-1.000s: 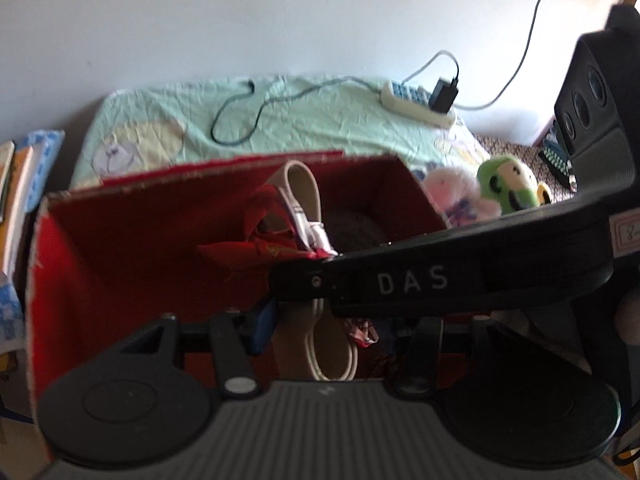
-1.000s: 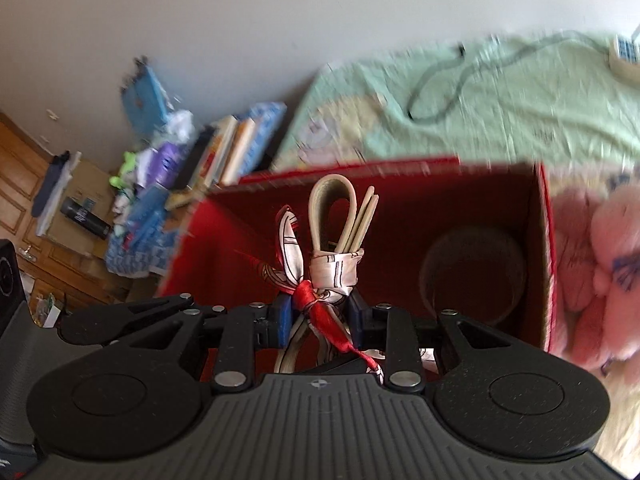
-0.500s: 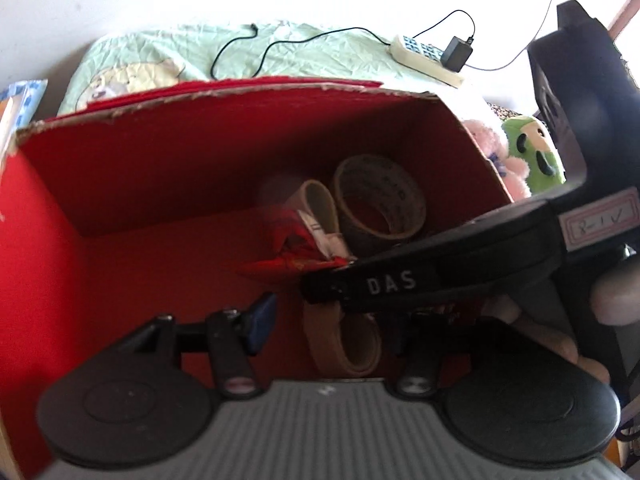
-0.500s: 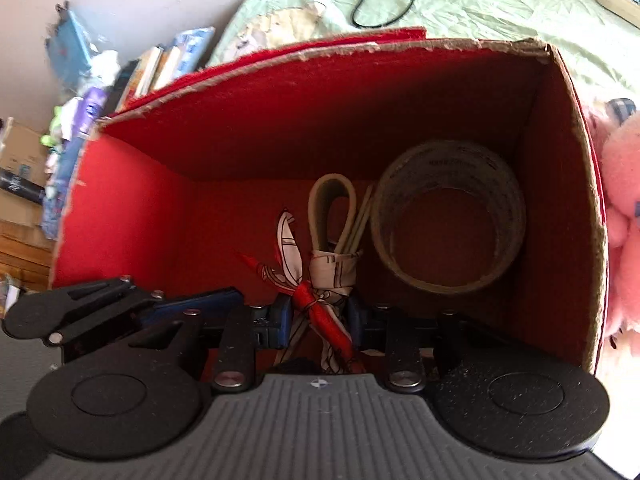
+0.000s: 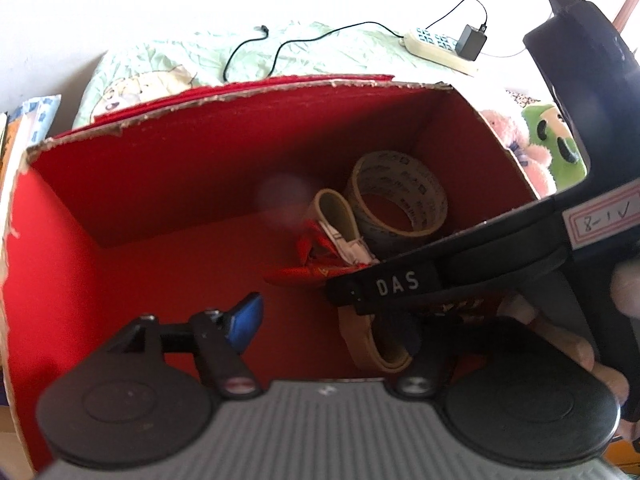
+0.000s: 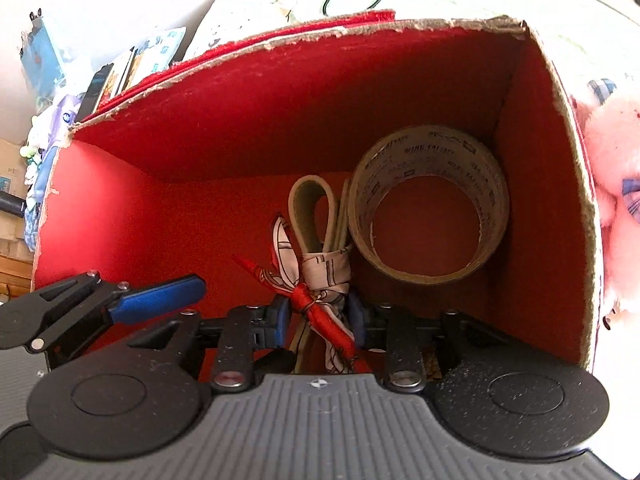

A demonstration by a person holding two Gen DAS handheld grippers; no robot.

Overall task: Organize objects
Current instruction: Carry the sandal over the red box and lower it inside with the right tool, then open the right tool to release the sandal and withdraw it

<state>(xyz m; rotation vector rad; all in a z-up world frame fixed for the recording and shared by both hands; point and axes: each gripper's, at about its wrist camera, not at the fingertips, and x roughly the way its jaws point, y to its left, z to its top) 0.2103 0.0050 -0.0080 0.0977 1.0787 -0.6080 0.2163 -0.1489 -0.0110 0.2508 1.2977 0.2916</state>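
inside red box: tape roll, scarf-tied belt.

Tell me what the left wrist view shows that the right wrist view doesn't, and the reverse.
Only the left wrist view shows the right gripper's body from outside, marked DAS, reaching into the box, plus a green plush toy and a power strip beyond it. Only the right wrist view shows the right gripper shut on the scarf-tied belt, and books at upper left. Both show the red box, the tape roll standing in its right corner, and the open left gripper.
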